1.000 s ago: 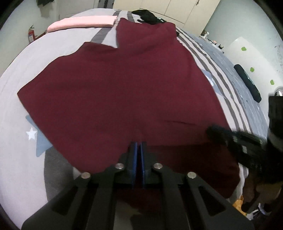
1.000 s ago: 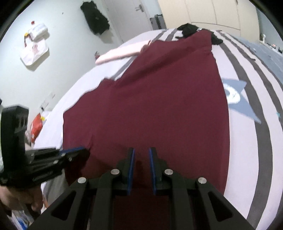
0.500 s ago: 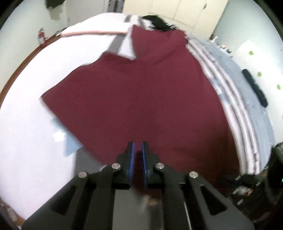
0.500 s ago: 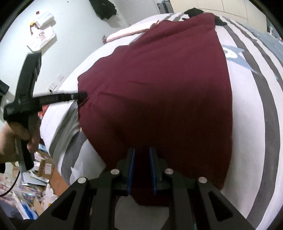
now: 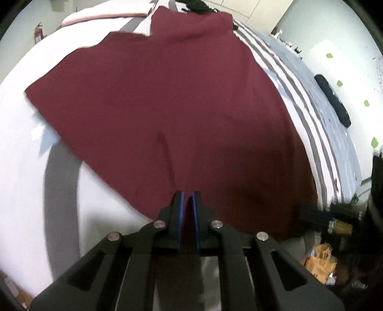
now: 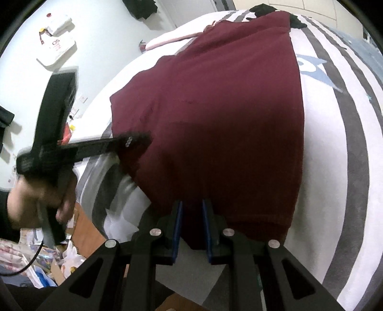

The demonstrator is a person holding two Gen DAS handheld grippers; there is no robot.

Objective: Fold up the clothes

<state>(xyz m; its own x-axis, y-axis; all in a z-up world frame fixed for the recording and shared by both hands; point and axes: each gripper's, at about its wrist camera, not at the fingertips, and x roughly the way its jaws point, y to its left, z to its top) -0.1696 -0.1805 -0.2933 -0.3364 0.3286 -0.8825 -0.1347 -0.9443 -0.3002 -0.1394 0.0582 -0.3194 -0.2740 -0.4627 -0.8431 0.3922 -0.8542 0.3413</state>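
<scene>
Maroon garment (image 5: 167, 100) lies spread over the striped bed (image 5: 311, 100), filling mid-frame in both views. Left gripper (image 5: 187, 198) pinches the near hem at lower centre; right gripper (image 6: 192, 208) is likewise clamped on hem cloth. Fabric looks light, limp, prone to sagging; best held at hem corners.

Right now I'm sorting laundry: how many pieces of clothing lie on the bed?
3: a maroon garment spread across the middle, a pink one at the far left edge, and a black one beyond the maroon's far end. More may be hidden.
</scene>
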